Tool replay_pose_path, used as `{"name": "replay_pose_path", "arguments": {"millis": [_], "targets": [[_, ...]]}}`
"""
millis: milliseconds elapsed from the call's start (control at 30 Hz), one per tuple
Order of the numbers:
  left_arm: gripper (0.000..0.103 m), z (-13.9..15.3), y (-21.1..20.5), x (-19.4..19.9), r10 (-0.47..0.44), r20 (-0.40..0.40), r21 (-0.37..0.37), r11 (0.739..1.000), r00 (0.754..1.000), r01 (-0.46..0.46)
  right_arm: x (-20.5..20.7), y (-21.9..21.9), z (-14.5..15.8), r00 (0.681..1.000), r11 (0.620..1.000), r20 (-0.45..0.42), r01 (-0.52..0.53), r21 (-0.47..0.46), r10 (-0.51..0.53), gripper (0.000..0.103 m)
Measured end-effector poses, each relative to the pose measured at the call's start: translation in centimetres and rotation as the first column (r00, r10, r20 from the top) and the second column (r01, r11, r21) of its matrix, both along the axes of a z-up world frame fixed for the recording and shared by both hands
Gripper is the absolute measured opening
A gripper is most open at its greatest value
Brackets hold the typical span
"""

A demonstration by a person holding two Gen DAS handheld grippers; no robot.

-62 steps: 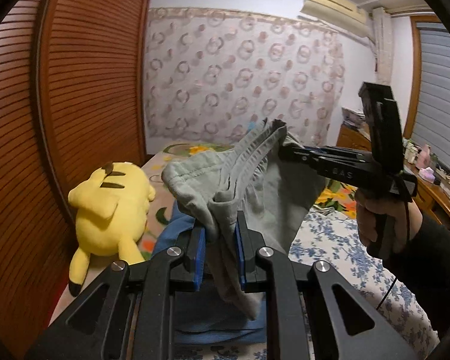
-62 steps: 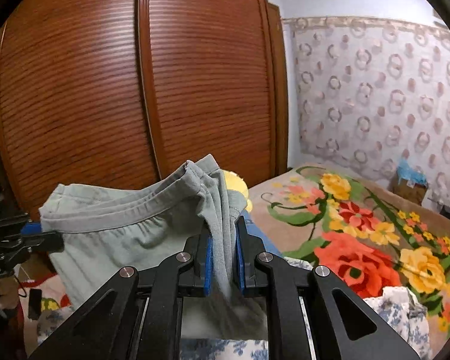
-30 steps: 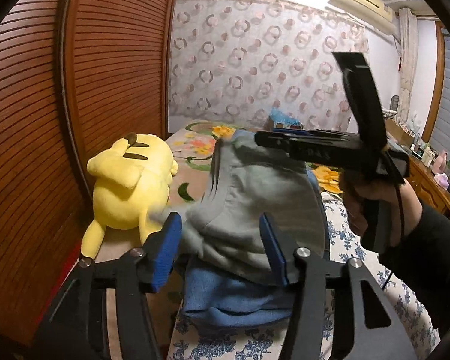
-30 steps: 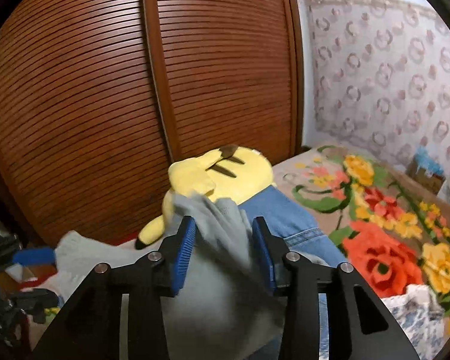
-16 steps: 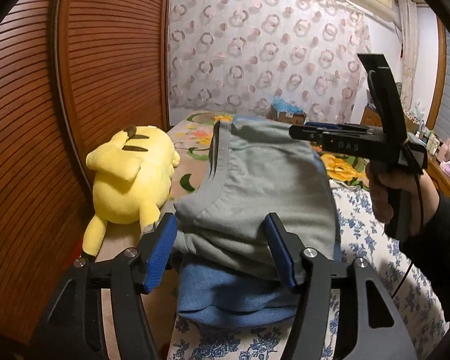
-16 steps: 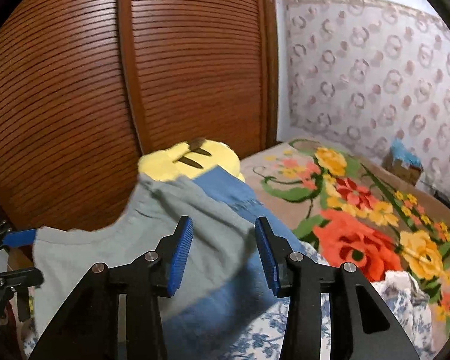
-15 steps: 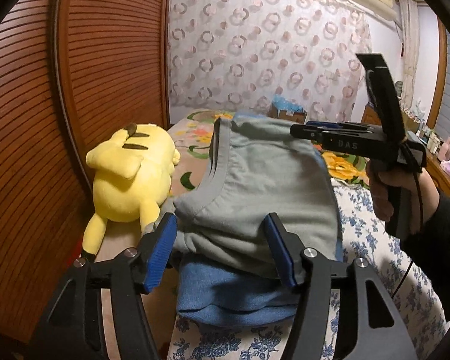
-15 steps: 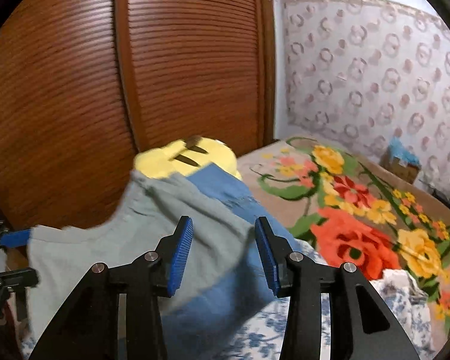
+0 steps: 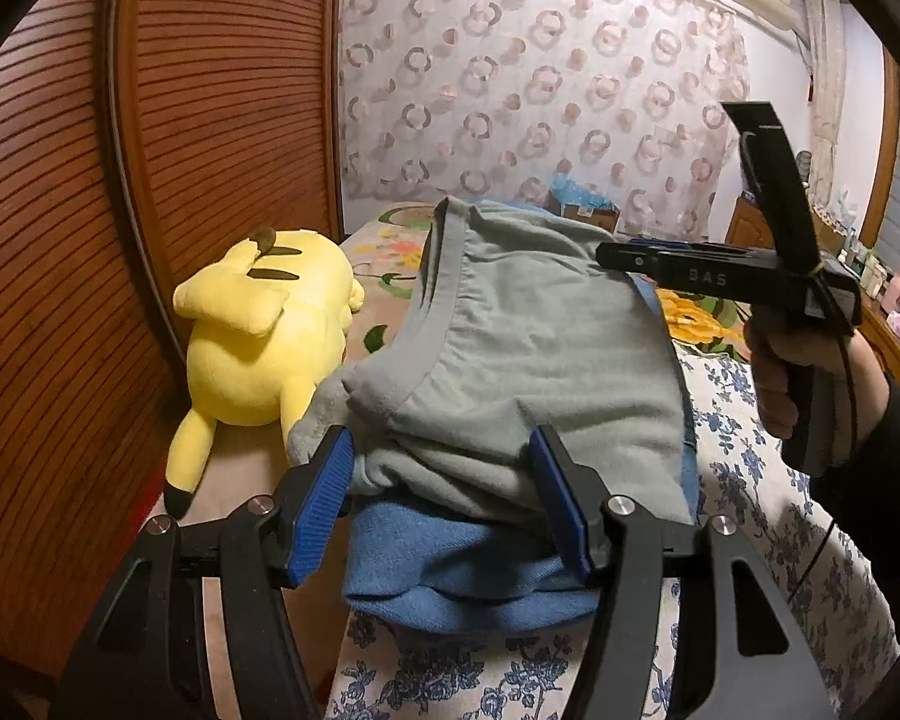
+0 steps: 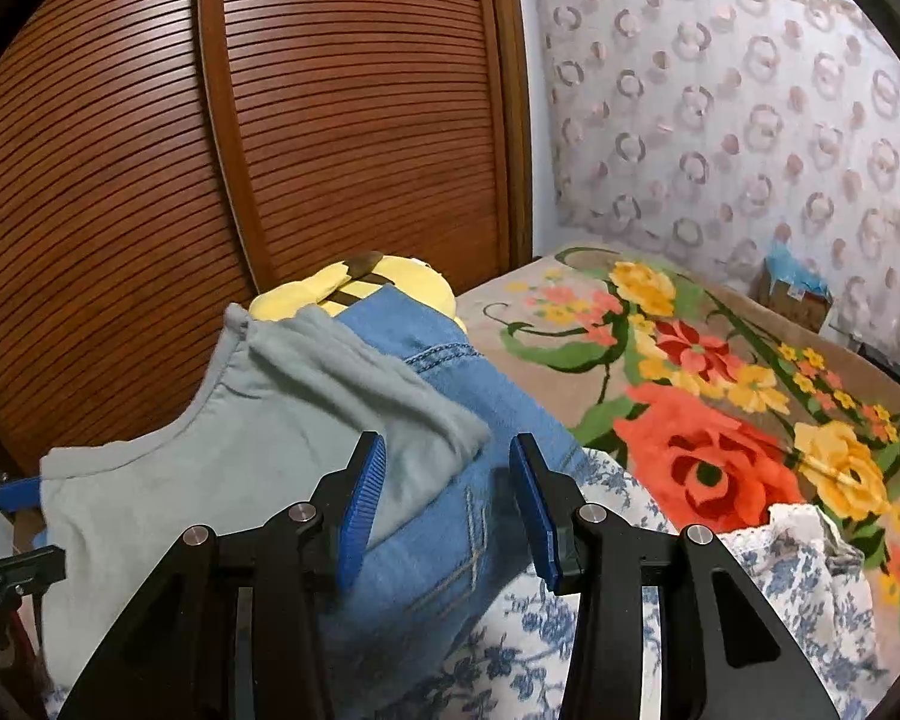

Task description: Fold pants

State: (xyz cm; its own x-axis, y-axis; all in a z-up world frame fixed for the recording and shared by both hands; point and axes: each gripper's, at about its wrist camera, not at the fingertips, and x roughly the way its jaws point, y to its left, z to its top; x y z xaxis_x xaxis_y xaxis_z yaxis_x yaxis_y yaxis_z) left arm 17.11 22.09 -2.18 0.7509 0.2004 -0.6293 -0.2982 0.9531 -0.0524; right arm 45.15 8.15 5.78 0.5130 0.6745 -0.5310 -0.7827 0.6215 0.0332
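Observation:
The folded grey-green pants (image 9: 522, 360) lie on top of folded blue jeans (image 9: 450, 570) on the bed. They also show in the right wrist view (image 10: 222, 450), over the jeans (image 10: 450, 528). My left gripper (image 9: 444, 498) is open and empty, its blue pads on either side of the pants' near edge. My right gripper (image 10: 444, 504) is open and empty, just behind the pants' far corner. In the left wrist view the right gripper (image 9: 690, 270) hovers over the pile's right side.
A yellow plush toy (image 9: 258, 336) lies left of the pile against the brown slatted wardrobe (image 9: 60, 240). A floral blanket (image 10: 720, 390) and a blue-flowered sheet (image 9: 750, 510) cover the bed. A cardboard box (image 10: 792, 294) stands by the far wall.
Both grippers let go of the grey-green pants, which now lie flat on the jeans. Both grippers drew back a little with jaws open.

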Motion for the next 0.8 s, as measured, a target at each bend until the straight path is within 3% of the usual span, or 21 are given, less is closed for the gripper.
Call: {"name": "replay_pose_path", "arguments": {"millis": [333,500,800], "targets": [[0.062,1.3,-2.1,-2.0,-0.031,0.010,0.026,0.999,0.999,0.031,-5.5,-4.5,0.9,1.000,0.999,0.001,0.012,0.032,-0.012,0.045],[0.078,2.3,-3.2,-3.1,-0.056,0.043,0.029,0.998,0.998,0.054,-8.3,-7.2,1.5,1.000,0.998,0.005,0.029,0.057,-0.029,0.046],[0.093,3.6,-5.1,-5.0,-0.119,0.087,0.009,0.993,0.989,0.119,-14.5,-10.8,2.7,0.997,0.997,0.058,0.053,0.063,-0.057,0.048]]}}
